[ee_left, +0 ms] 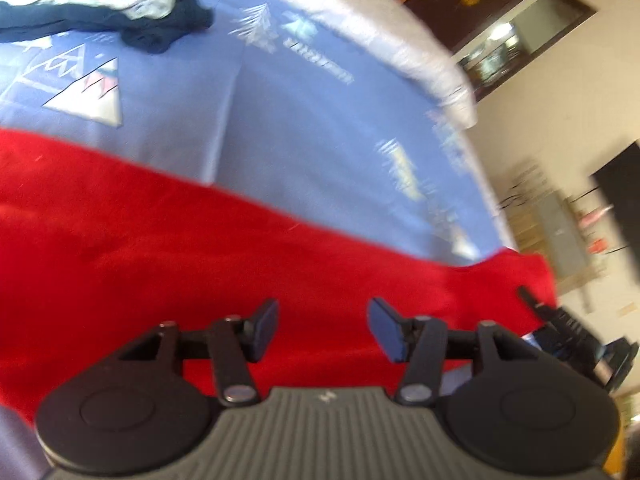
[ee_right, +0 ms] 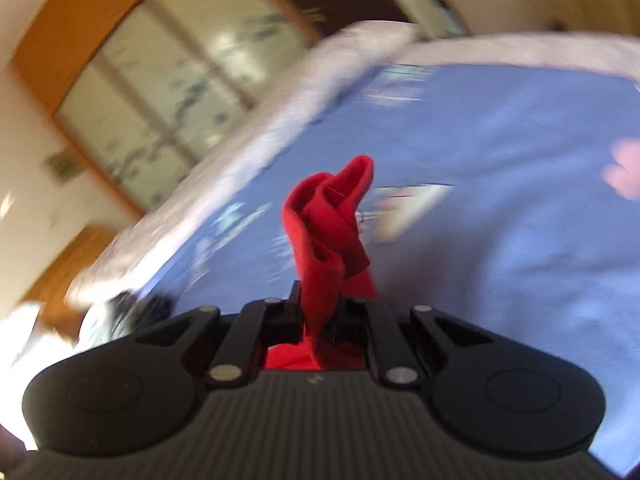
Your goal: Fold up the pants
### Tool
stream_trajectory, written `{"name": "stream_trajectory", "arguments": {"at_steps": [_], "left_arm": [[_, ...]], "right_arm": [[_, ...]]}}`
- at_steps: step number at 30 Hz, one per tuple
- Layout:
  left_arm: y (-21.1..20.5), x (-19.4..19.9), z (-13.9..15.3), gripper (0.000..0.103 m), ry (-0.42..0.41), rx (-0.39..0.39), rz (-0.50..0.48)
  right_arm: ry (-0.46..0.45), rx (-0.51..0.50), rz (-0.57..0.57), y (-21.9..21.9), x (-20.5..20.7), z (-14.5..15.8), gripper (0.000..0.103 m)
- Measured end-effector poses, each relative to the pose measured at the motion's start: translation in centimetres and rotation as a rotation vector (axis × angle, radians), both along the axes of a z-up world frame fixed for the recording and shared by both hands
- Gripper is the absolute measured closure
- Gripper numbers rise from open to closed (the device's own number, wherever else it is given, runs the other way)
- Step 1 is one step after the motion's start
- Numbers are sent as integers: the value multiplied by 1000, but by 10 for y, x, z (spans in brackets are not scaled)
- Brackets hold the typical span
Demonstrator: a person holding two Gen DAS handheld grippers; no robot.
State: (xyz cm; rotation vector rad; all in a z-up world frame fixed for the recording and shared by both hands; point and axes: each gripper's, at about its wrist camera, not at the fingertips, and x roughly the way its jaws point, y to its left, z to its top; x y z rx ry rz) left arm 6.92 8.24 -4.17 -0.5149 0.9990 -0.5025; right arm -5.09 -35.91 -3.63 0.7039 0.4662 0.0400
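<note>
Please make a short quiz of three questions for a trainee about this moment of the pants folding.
1. True or false: the left gripper has its fingers closed on the red pants.
2. Which gripper holds a bunched part of the red pants? A) left B) right C) neither
3. Fill in: the pile of clothes lies on the ____ bedsheet.

Key:
1. False. Its fingers stand apart over the cloth.
2. B. The right gripper is shut on the red cloth.
3. Blue.
</note>
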Motion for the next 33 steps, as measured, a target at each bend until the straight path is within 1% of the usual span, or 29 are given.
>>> {"name": "stream_trajectory", "arguments": {"at_steps": [2,4,7,9,10,11,12,13,14,15,16,17,18,19,20,21,22,23,25,27,29,30,31,32,33], "left_arm": [[-6,3,4,44,-9,-30,-19],[-13,8,1,44,4,-45,-34],[-18,13,-10,44,26,-58,-32],[-16,17,-18,44,69,-72,-12],[-15,16,-23,44,90,-76,-2],[-14,16,-26,44,107,-77,6],[-14,16,-30,44,120,-76,11],[-14,16,-33,44,128,-78,10],[-13,17,-36,43,131,-79,7],[-14,17,-37,42,132,-81,2],[-16,19,-40,39,133,-82,-2],[-17,19,-40,38,134,-82,-5],[-20,22,-43,38,134,-77,-9],[-22,23,-43,40,132,-73,-13],[-24,24,-45,46,130,-69,-18],[-26,26,-47,55,125,-65,-23],[-27,26,-47,72,116,-60,-27],[-27,26,-48,83,102,-48,-33],[-26,24,-41,85,50,-17,-46],[-23,23,-31,85,-22,33,-59],[-19,20,-22,85,-96,120,-61],[-20,20,-20,84,-114,171,-53],[-20,22,-22,77,-114,220,-47],[-20,24,-25,60,-94,259,-44],[-21,25,-30,52,-60,301,-40]], "right_arm": [[-27,-75,131,51,8,12,90],[-15,-143,249,103,17,9,90],[41,-191,390,168,30,-12,90],[91,-171,451,197,37,-30,89],[113,-177,467,209,38,-38,87],[117,-214,471,218,37,-43,84],[103,-265,475,226,34,-46,82],[79,-290,482,229,29,-45,74],[66,-285,501,228,26,-43,62],[53,-257,532,227,25,-36,55],[41,-232,561,223,22,-31,47],[29,-219,589,220,16,-26,43],[8,-219,608,218,9,-21,43],[-12,-226,611,213,-1,-16,43],[-22,-232,606,207,-10,-13,43],[-25,-230,596,201,-15,-11,43],[-26,-221,572,192,-22,-10,43],[-27,-205,539,181,-29,-9,43],[-18,-160,452,159,-40,-8,43],[-2,-108,353,134,-47,-8,43],[12,-56,256,110,-48,-10,43],[24,-27,210,98,-49,-13,43],[38,0,171,88,-49,-15,42],[54,25,135,83,-44,-20,42],[72,48,103,77,-43,-24,42]]}}
